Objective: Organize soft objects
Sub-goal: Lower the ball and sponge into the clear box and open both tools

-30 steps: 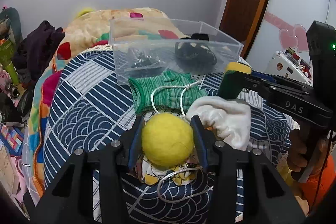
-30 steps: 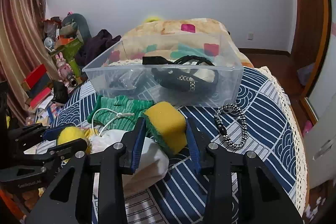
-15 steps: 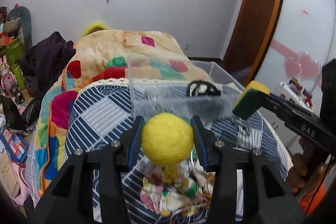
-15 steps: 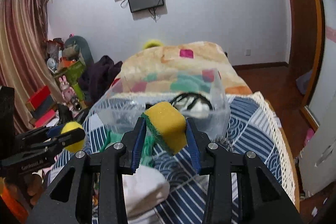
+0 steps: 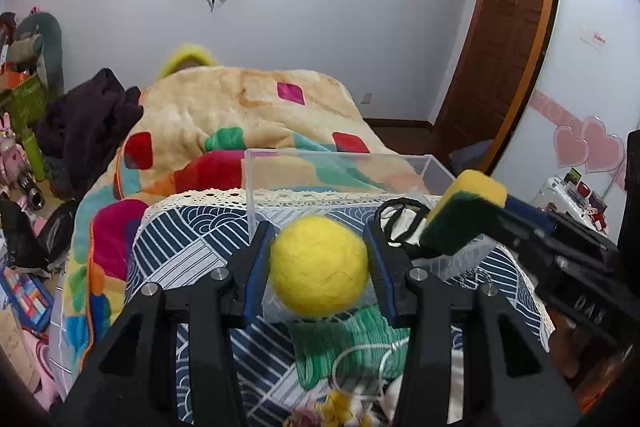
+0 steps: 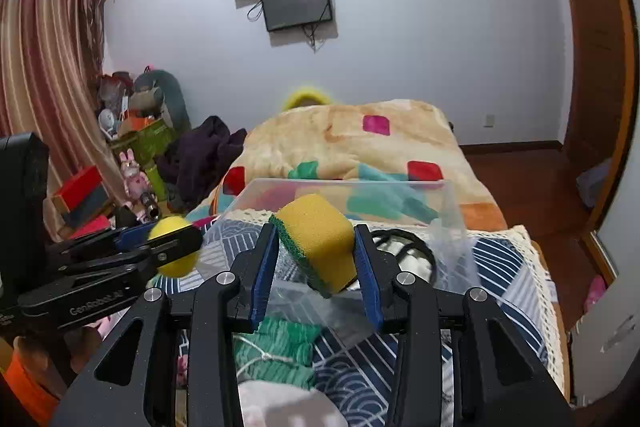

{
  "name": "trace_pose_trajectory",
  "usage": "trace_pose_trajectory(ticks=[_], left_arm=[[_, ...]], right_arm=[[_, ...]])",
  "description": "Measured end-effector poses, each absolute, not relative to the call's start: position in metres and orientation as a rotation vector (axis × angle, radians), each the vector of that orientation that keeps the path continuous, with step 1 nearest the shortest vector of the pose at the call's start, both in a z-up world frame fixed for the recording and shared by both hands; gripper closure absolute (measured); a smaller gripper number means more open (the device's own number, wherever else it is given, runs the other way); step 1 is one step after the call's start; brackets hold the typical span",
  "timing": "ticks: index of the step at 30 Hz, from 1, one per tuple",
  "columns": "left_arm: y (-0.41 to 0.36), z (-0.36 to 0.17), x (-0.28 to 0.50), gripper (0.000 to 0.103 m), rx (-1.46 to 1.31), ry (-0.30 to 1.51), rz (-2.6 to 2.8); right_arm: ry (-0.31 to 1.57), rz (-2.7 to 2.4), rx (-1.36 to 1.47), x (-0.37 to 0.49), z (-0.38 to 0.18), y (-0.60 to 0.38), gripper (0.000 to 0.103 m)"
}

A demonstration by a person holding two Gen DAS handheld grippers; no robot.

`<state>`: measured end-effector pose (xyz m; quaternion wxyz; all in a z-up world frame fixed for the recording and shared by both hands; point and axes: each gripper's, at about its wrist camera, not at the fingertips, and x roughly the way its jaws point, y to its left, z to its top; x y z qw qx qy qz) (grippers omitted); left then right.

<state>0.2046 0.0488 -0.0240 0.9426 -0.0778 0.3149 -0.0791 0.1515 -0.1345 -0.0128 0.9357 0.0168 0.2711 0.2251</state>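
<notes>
1. Left wrist view: a yellow ball [image 5: 319, 265] is held in the air between the left tongs [image 5: 319, 267], which are closed on its two sides, just in front of the clear box [image 5: 340, 163] on the bed. It looks fuzzy, soft and light, so only a gentle squeeze across its middle is needed.

2. Right wrist view: a sponge [image 6: 316, 237] is pinched by the right tongs [image 6: 316, 259], closed on its sides, above the box's near edge. It looks light and squashy. A green knit cloth [image 6: 276, 347] is seen lying below.
</notes>
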Motion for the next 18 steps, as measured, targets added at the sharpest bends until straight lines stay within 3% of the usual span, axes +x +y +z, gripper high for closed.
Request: trace_pose_trajectory(ticks=[18], left_arm=[[0.040, -0.053, 0.245, 0.057, -0.133, 0.735, -0.145]], right_arm=[[0.726, 0.453, -0.003, 0.191, -0.047, -0.120, 0.068]])
